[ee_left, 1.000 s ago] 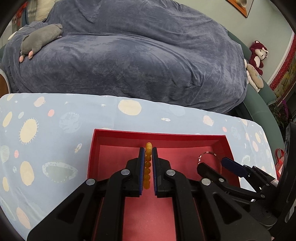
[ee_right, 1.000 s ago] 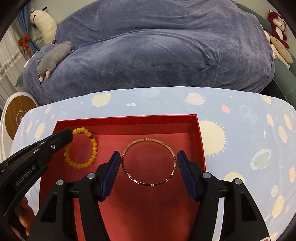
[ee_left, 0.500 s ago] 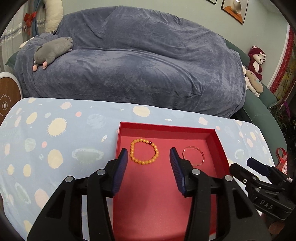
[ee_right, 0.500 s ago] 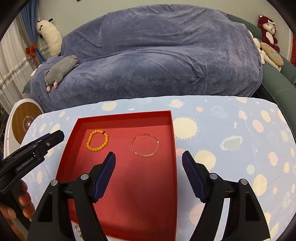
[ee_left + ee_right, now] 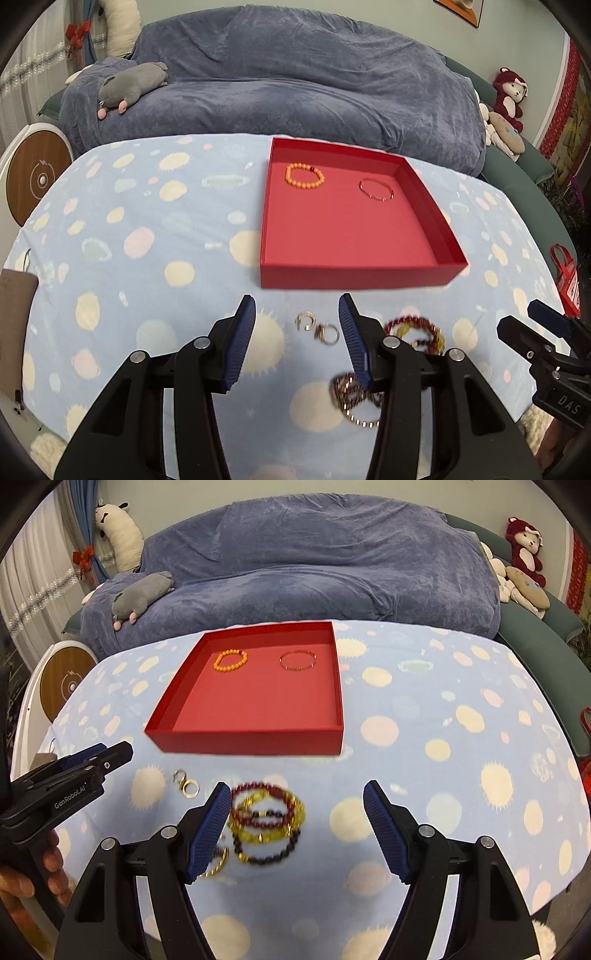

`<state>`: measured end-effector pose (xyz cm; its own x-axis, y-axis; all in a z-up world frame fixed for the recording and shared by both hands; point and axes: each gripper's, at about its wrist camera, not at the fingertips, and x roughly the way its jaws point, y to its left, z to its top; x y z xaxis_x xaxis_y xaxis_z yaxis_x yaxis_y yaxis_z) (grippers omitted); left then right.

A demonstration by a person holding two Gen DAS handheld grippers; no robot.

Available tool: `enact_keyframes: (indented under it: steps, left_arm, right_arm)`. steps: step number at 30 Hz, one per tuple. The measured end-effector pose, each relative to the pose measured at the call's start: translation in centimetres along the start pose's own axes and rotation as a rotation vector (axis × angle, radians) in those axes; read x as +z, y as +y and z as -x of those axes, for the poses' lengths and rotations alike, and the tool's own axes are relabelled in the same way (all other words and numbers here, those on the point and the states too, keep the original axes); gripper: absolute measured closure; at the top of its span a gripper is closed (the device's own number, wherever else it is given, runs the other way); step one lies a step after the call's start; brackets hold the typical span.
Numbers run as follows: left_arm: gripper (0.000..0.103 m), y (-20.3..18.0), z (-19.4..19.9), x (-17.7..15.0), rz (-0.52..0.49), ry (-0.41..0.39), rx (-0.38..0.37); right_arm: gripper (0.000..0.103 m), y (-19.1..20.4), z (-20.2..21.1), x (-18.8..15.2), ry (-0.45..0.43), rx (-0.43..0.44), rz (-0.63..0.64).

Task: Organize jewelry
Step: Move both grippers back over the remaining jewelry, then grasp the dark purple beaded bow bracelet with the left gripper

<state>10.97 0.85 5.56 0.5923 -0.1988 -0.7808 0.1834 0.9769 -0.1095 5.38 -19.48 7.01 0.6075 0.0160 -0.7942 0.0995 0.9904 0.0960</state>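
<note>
Both empty: left gripper [image 5: 297, 330] fingers half-open, rings [image 5: 317, 326] between tips at 12; right gripper [image 5: 297, 821] wide, bead bracelets [image 5: 267, 818] by its left finger, 11 o'clock.

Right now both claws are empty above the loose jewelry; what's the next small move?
Probably lower the open left claw onto the small rings lying on the cloth right between its fingers. The red box holds only the orange bead bracelet and thin bangle, so the rings remain unsorted.
</note>
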Motion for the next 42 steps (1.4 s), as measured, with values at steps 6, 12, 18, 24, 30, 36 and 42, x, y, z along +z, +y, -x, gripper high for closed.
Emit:
enact_keyframes:
  steps: [6,12,18,24,30,36,42]
  left_arm:
    - [0.058,-0.7,0.7,-6.2,0.012,0.075,-0.006]
    - [0.058,-1.6,0.7,-8.9,0.011,0.098,-0.017]
    - [0.058,-2.2,-0.4,-8.3,0.037,0.106,-0.049]
    - [0.059,-2.3,-2.1,-7.6,0.077,0.127,-0.077]
    - [0.066,-2.5,-3.7,-7.5,0.088,0.141,-0.103]
    - [0.083,-2.3,-4.3,-7.3,0.130,0.150,-0.160]
    - [0.099,-2.5,-3.8,-6.8,0.122,0.121,-0.191]
  right_arm:
    - [0.031,0.2,0.7,-5.8,0.068,0.002,-0.010]
    - [0.031,0.6,0.6,-9.0,0.097,0.009,0.010]
    - [0.031,0.3,0.4,-9.1,0.099,0.015,-0.009]
    - [0.031,0.1,-0.2,-9.4,0.122,0.023,-0.020]
    - [0.031,-0.1,-0.7,-9.5,0.137,0.034,-0.037]
    - [0.031,-0.3,-1.1,-9.5,0.149,0.039,-0.047]
    - [0.031,-0.3,-1.2,-9.5,0.149,0.038,-0.047]
